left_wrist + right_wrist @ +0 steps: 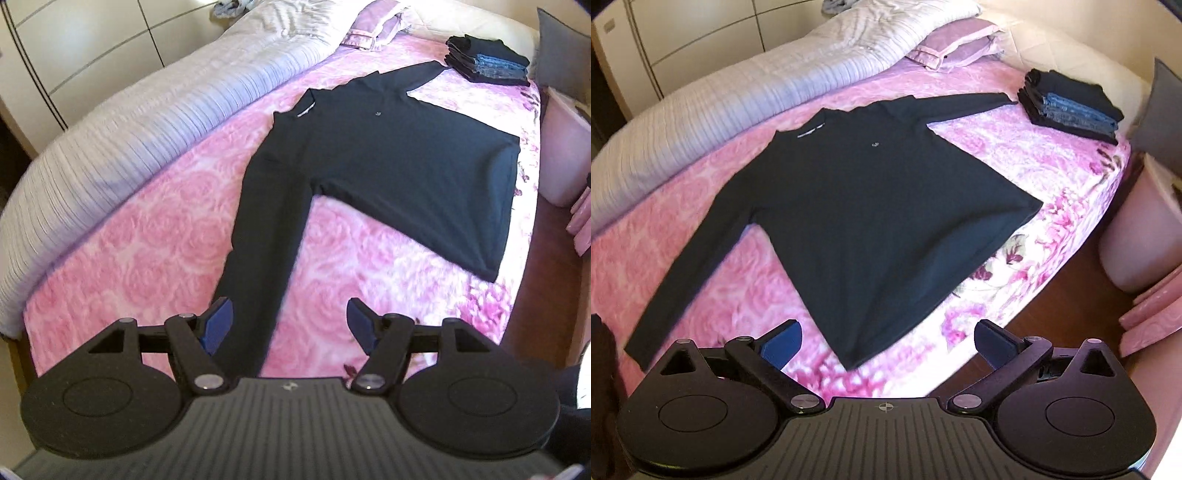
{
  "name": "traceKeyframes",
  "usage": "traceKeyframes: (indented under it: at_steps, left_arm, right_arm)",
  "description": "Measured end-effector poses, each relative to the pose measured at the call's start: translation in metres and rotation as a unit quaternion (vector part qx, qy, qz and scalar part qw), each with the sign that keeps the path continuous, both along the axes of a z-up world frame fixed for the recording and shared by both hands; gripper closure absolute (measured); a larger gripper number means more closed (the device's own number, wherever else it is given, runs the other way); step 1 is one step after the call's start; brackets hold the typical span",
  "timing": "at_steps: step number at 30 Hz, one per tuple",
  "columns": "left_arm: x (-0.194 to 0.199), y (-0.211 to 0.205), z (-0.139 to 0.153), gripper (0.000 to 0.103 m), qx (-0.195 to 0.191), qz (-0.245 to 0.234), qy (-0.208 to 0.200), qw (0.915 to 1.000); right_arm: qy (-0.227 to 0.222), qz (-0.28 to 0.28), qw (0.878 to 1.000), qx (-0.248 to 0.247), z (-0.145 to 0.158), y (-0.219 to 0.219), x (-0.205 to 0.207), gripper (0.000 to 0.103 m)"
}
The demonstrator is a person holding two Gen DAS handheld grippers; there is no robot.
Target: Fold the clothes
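Observation:
A black long-sleeved shirt (399,162) lies spread flat, front up, on the pink floral bedspread (147,236). One sleeve runs toward the near edge of the bed, the other toward the far side. My left gripper (290,325) is open and empty, held above the cuff end of the near sleeve. In the right wrist view the shirt (864,206) lies ahead, and my right gripper (888,345) is open and empty above the shirt's near hem corner at the bed's edge.
A stack of folded dark clothes and jeans (487,61) (1071,105) sits at the far corner of the bed. A rolled white duvet (122,122) lies along the left side, with a lilac pillow (956,44). A pink bin (1145,229) stands on the floor at right.

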State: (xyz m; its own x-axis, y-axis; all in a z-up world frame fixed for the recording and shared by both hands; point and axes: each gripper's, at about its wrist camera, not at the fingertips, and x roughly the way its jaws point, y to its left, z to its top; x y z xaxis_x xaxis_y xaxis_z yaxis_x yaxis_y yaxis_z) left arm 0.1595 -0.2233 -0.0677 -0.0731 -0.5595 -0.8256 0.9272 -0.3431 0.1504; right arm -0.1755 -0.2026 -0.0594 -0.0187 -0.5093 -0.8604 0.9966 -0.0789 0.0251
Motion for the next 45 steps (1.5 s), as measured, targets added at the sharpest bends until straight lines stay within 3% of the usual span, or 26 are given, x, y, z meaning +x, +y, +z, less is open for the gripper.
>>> traceKeyframes:
  at_steps: [10,22,27,31,36,37,38,41,45]
  left_arm:
    - [0.003,0.005,0.003,0.038,-0.008,-0.004,0.007,0.9999]
    - [0.003,0.001,0.001,0.038,-0.002,-0.009,0.011,0.9999]
    - [0.010,0.002,0.000,0.038,-0.001,-0.012,0.008,0.9999]
    - [0.029,0.008,-0.004,0.038,-0.002,0.030,-0.012,0.9995]
    - [0.062,0.027,-0.012,0.038,0.017,0.133,-0.027,0.9906]
    - [0.069,0.033,-0.012,0.038,0.021,0.153,-0.034,0.9875]
    - [0.073,0.040,-0.013,0.038,0.023,0.167,-0.040,0.9849]
    - [0.083,0.061,-0.016,0.038,0.030,0.209,-0.057,0.9757]
    - [0.100,0.086,-0.018,0.038,0.037,0.248,-0.068,0.9658]
  right_arm:
    - [0.030,0.013,0.999,0.022,-0.005,0.015,0.019,0.001]
    - [0.030,0.019,0.999,0.036,-0.009,0.012,0.026,0.001]
    - [0.048,0.048,0.997,0.037,-0.010,0.010,0.038,0.001]
    - [0.056,0.127,0.990,0.028,-0.017,-0.002,0.059,0.001]
    - [0.056,0.269,0.961,0.024,-0.040,-0.028,0.105,0.003]
    - [0.052,0.299,0.953,0.023,-0.046,-0.033,0.114,0.005]
    - [0.048,0.330,0.943,0.023,-0.052,-0.037,0.125,0.013]
    - [0.035,0.425,0.904,0.023,-0.075,-0.041,0.166,0.041]
    - [0.039,0.539,0.841,0.005,-0.101,-0.031,0.226,0.050]
